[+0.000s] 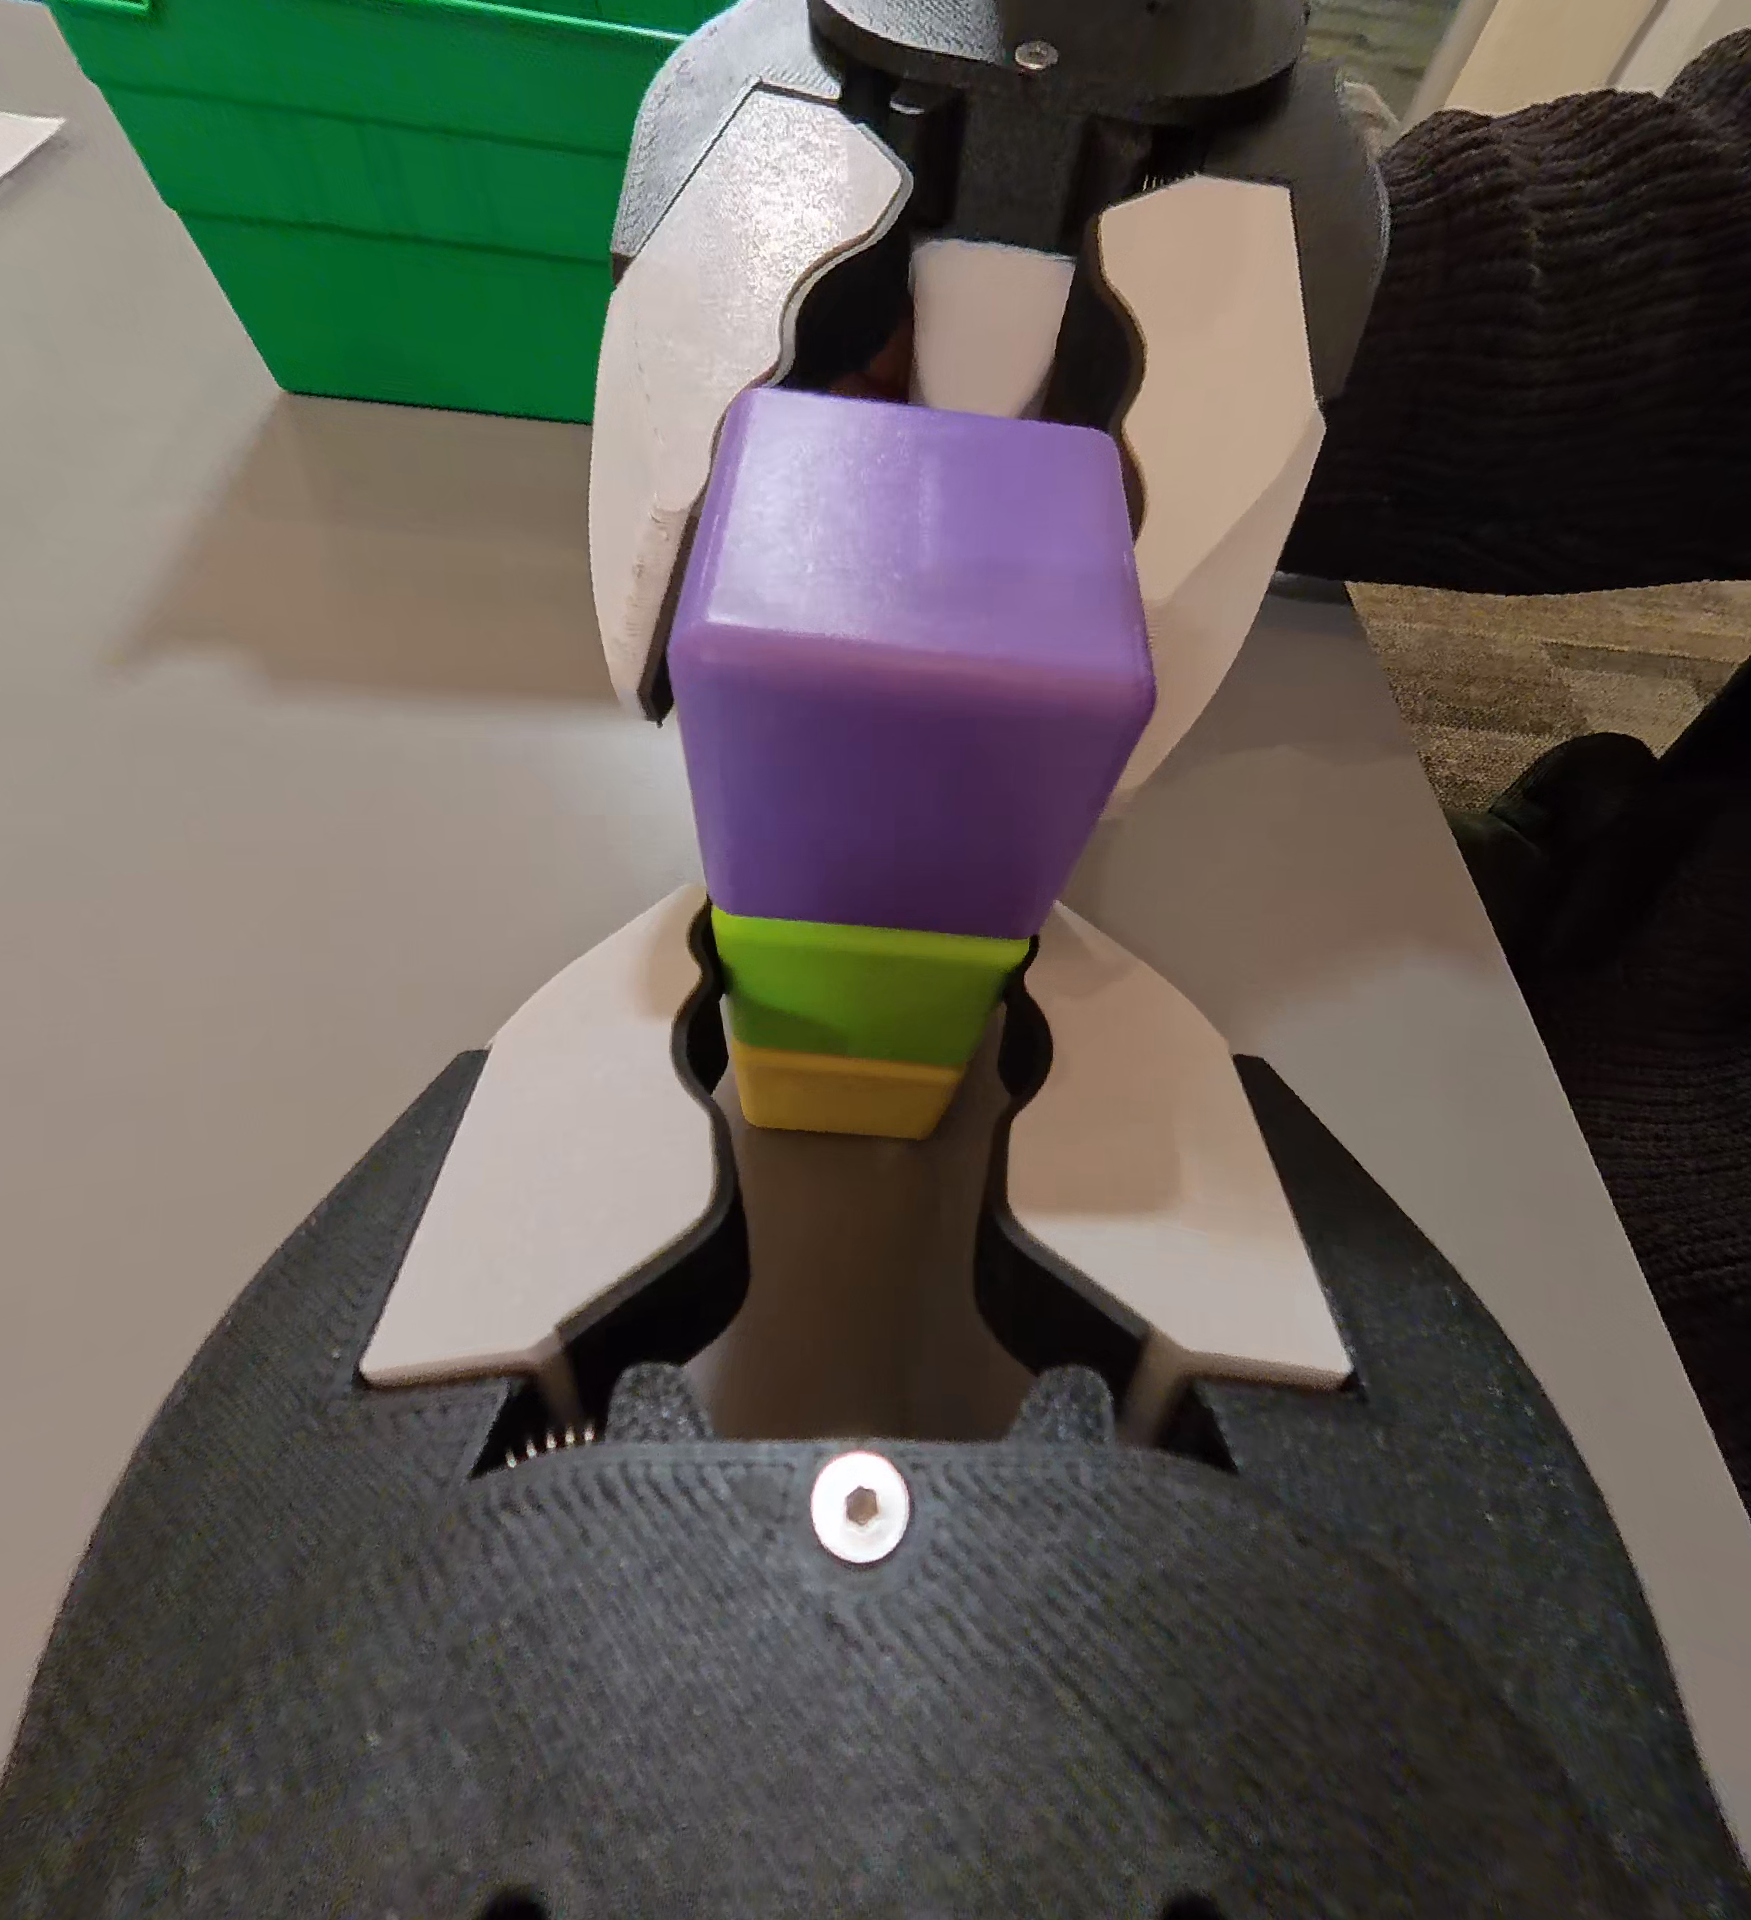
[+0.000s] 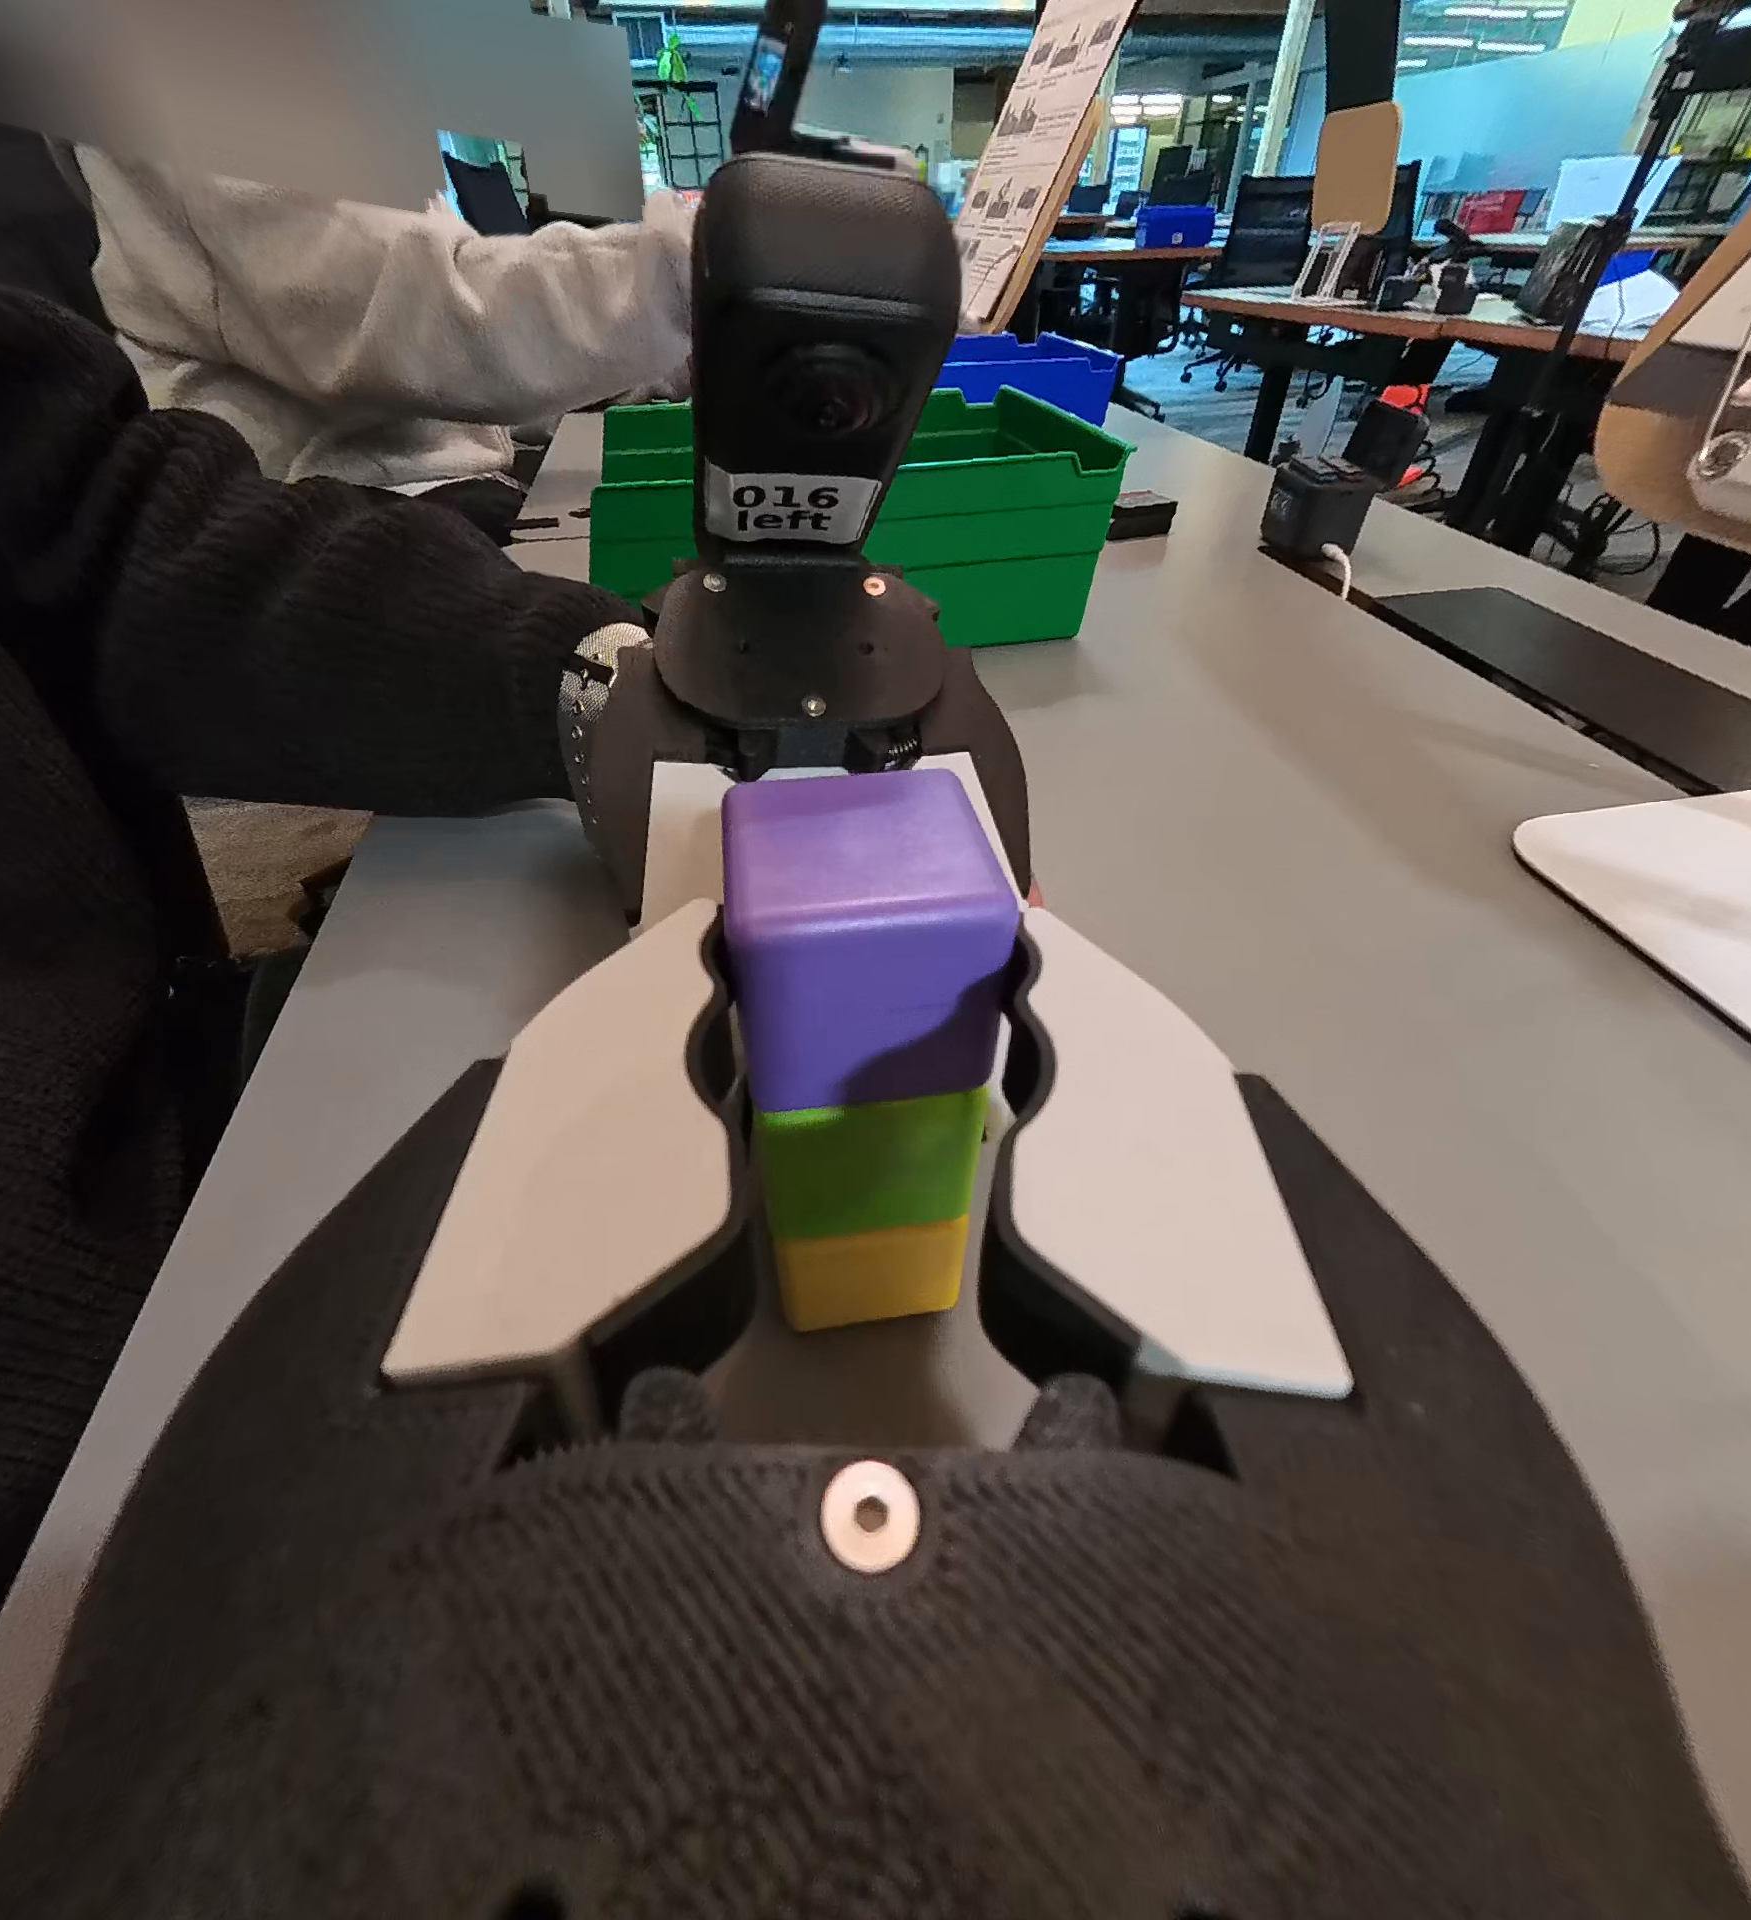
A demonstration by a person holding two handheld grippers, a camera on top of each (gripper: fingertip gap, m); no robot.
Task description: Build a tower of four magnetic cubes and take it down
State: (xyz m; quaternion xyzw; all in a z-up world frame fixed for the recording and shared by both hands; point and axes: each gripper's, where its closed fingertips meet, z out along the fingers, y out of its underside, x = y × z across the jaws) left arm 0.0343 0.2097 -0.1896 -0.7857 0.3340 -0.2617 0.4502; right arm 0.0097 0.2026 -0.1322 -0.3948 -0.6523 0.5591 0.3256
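Three-block stack upright on grey worktop (image 2: 1318, 935), near its edge on the sleeve side: yellow block (image 2: 866, 1273) at bottom, green block (image 2: 866, 1158) on it, purple block (image 2: 866, 935) on top, faces roughly flush.

Left tongs (image 1: 866, 987) level with the lower stack, fingers either side of green block and touching or nearly so; closed on green block as far as left wrist view shows. Yellow block just below the fingertips, resting on worktop.

Right tongs (image 2: 866, 997) facing the left ones across the stack, a level higher: fingers flank purple block at its lower half, inner edges against its sides; gripping purple block by the look of it. In left wrist view, same tongs reach in from the far side, tilted down toward the stack, tips on both sides of purple block.

Black knit sleeve (image 2: 227, 623) runs in from the worktop edge to the left tool's handle; its camera (image 2: 824, 343) stands upright above the tongs.

Beyond: green bin (image 2: 1006, 520) on worktop, blue bin (image 2: 1037, 369) behind it. White flat base (image 2: 1681, 914) off to one side, well apart from the stack.
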